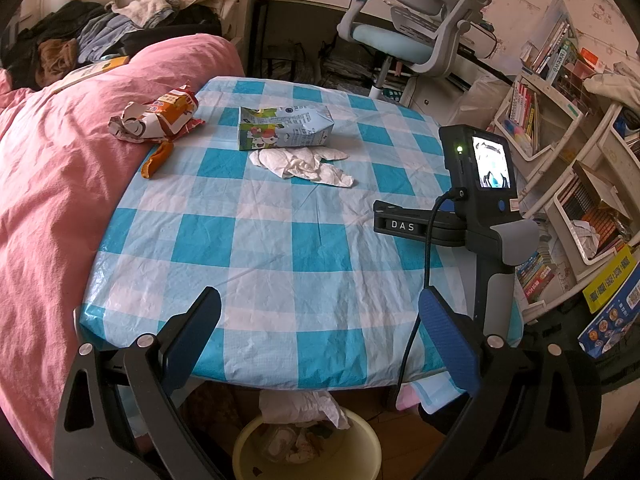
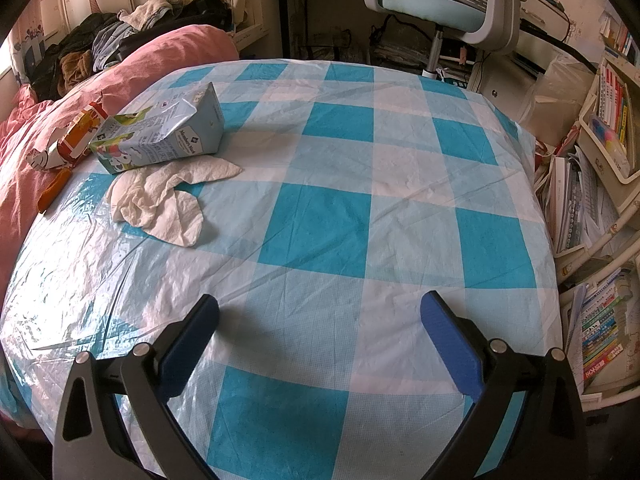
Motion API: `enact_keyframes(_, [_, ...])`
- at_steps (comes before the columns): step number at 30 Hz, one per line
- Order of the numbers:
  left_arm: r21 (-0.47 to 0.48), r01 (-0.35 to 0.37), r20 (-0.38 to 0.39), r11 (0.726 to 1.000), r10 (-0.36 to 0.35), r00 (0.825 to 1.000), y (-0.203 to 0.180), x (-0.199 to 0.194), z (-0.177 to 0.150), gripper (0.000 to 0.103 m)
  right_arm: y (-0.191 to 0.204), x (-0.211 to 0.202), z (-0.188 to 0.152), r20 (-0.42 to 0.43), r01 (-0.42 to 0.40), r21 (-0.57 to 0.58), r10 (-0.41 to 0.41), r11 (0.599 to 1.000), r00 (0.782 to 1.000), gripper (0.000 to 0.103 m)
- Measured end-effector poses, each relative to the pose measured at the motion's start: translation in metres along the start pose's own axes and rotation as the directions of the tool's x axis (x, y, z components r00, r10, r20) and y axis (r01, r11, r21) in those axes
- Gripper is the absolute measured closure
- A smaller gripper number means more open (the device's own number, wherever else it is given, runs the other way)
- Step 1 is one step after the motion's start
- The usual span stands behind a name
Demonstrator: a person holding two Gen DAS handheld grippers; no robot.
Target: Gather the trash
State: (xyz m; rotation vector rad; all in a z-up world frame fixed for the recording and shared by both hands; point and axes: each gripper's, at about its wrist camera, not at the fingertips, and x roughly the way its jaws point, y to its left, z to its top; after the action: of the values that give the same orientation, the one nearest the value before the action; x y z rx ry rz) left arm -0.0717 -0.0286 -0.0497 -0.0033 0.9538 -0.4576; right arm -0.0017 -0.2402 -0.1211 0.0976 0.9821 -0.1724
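A light blue milk carton (image 1: 282, 127) (image 2: 160, 136) lies on its side on the blue-and-white checked table (image 1: 304, 240) (image 2: 344, 208). A crumpled white tissue (image 1: 304, 164) (image 2: 164, 196) lies just in front of it. At the table's left edge, against the pink quilt, lie a crumpled orange snack wrapper (image 1: 160, 118) (image 2: 68, 140) and a small orange scrap (image 1: 157, 159) (image 2: 54, 191). My left gripper (image 1: 320, 312) hangs open over the table's near edge, above a pale yellow bin (image 1: 308, 444) holding crumpled paper. My right gripper (image 2: 320, 316) is open and empty over the near table; its body (image 1: 476, 200) shows in the left wrist view.
A pink quilt (image 1: 52, 184) covers the bed at left, with a pile of clothes (image 1: 88, 32) beyond. A grey and blue office chair (image 1: 412, 24) stands behind the table. Shelves of books (image 1: 568, 168) (image 2: 600, 184) crowd the right side.
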Motion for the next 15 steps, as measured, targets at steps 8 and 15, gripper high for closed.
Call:
enact_keyframes(8, [0.001,0.0,-0.001,1.0,0.0,1.0,-0.0002,-0.0001,-0.0001,0.007,0.0014,-0.0003,-0.0006,0.0,0.0,0.0,0.0,1.0,1.0,0.007])
enact_keyframes(15, [0.0,0.001,0.0,1.0,-0.001,1.0,-0.0001,-0.0001,-0.0001,0.007,0.0008,-0.0001,-0.0003,0.0,0.0,0.0,0.0,1.0,1.0,0.007])
